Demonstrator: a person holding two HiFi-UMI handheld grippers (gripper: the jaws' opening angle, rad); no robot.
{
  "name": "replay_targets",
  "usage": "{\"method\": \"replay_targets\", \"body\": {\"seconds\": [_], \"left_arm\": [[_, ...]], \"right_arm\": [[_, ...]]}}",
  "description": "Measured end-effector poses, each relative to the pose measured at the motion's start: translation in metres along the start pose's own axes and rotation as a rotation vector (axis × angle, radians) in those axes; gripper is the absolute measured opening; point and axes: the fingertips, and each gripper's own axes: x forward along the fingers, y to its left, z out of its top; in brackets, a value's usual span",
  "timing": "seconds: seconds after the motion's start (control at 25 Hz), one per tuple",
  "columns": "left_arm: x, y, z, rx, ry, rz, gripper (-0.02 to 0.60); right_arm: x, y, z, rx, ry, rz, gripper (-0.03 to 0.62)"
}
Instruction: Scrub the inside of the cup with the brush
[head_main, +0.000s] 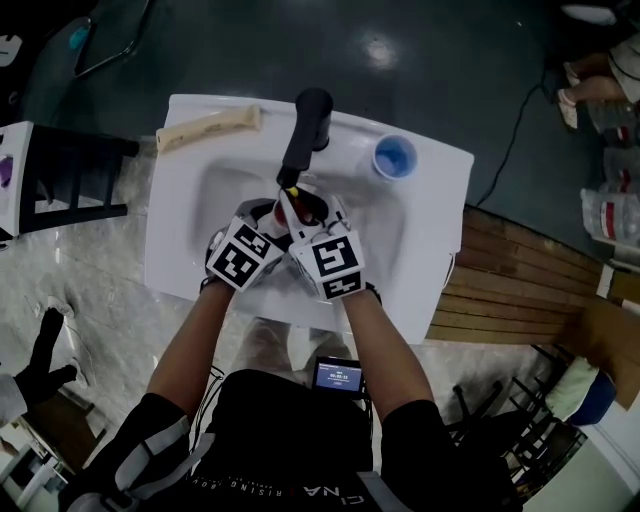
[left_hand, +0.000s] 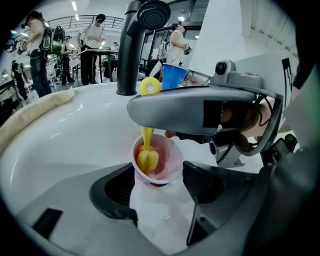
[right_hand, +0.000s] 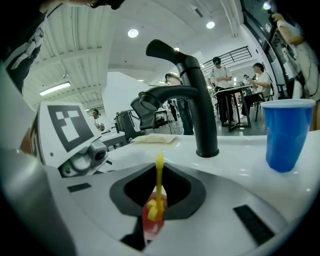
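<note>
Closest under you are your own forearms and the small screen (head_main: 337, 377) at your chest; just past them both grippers meet over the basin of the white sink (head_main: 435, 235), in front of the black faucet (head_main: 305, 130). Your left gripper (left_hand: 160, 187) is clamped on the cup (left_hand: 159, 207), its pads set wide against the white outer wall, with the pink-lined mouth turned up and away towards the faucet. Your right gripper (right_hand: 159, 187) is closed tight on the thin handle of the yellow brush (left_hand: 147, 159), whose head sits inside the cup, so the scrubbing looks under way. The cup seems light and thin-walled, likely to dent under a hard squeeze and to slide if wet, so grip it around the mid-wall below the rim, firmly but no harder than needed. The brush handle looks slender and a little springy, the head soft; taken near the middle of the handle it should give control, though it could twist between the pads if you press sideways. A blue cup (head_main: 395, 157) and a beige cloth (head_main: 208, 128) sit on the sink's rim, well clear.
</note>
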Motion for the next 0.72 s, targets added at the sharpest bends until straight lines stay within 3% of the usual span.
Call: {"method": "replay_targets", "body": {"seconds": [0.2, 0.72], "left_arm": [[-0.001, 0.002, 0.001, -0.019, -0.009, 0.001, 0.307], [-0.001, 0.005, 0.001, -0.018, 0.003, 0.024, 0.307]], "right_arm": [[-0.001, -0.003, -0.012, -0.07, 0.043, -0.008, 0.04], [-0.013, 0.006, -0.004, 0.009, 0.02, 0.036, 0.04]]}}
